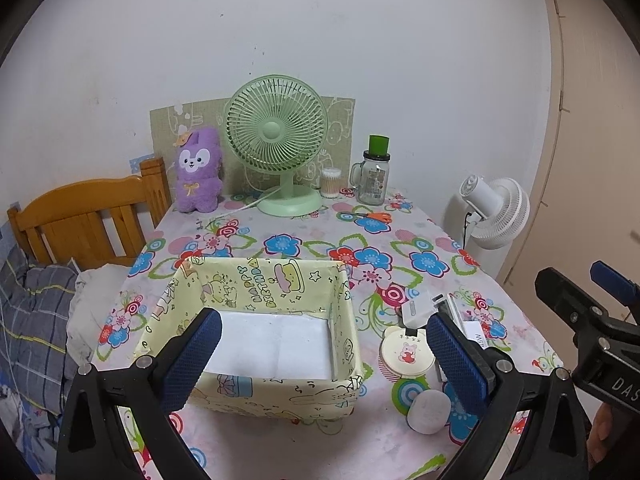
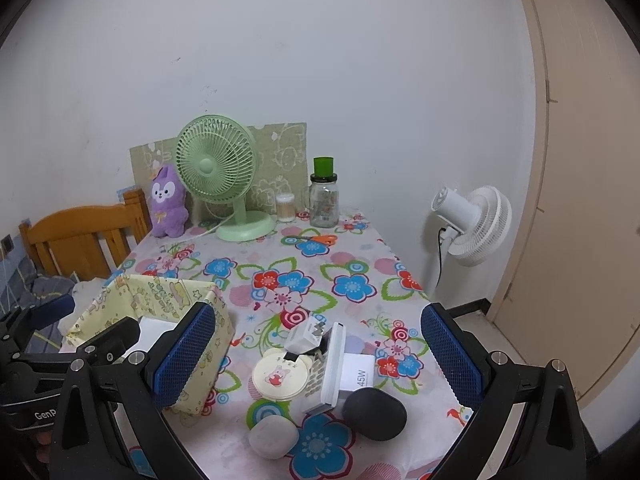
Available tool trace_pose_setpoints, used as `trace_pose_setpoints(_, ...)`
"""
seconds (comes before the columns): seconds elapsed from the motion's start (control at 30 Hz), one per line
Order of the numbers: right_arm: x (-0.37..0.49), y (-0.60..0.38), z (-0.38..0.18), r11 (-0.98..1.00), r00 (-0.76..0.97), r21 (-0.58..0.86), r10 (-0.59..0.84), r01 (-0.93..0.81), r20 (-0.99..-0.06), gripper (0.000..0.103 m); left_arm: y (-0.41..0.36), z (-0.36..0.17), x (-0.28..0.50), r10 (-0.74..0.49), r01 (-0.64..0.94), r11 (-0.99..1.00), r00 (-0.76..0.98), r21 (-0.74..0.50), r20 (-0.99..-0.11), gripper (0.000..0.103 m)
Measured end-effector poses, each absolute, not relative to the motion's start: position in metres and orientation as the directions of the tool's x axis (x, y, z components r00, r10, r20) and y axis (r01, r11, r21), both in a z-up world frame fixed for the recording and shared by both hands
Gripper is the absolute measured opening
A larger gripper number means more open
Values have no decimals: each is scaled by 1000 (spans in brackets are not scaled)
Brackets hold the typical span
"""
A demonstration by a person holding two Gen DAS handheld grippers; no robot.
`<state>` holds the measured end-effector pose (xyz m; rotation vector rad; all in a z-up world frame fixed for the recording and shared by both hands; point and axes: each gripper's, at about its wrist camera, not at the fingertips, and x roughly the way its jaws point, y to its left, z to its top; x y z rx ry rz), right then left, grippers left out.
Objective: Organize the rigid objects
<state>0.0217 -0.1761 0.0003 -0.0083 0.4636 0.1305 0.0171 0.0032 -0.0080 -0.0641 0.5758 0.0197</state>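
Left gripper hangs spread wide over the yellow box, holding nothing. Right gripper is equally spread above a pile of chargers, a round mirror and stones just beside that box.

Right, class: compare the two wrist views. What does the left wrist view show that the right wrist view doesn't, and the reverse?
Left wrist view only: the yellow box's white floor, seen from above, with nothing in it.

Right wrist view only: a dark oval case and the "45W" print on the white charger.

Both show the green fan, purple plush, glass jar, orange scissors, round bunny mirror, pale grey case, and open fingers.
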Motion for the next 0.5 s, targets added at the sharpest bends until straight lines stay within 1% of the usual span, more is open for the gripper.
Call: trace_pose_setpoints(0.5, 21, -173, -1, 991, 881, 27, 127, -129, -456, 103, 5, -7, 16, 21, -52, 998, 845, -43, -534, 103)
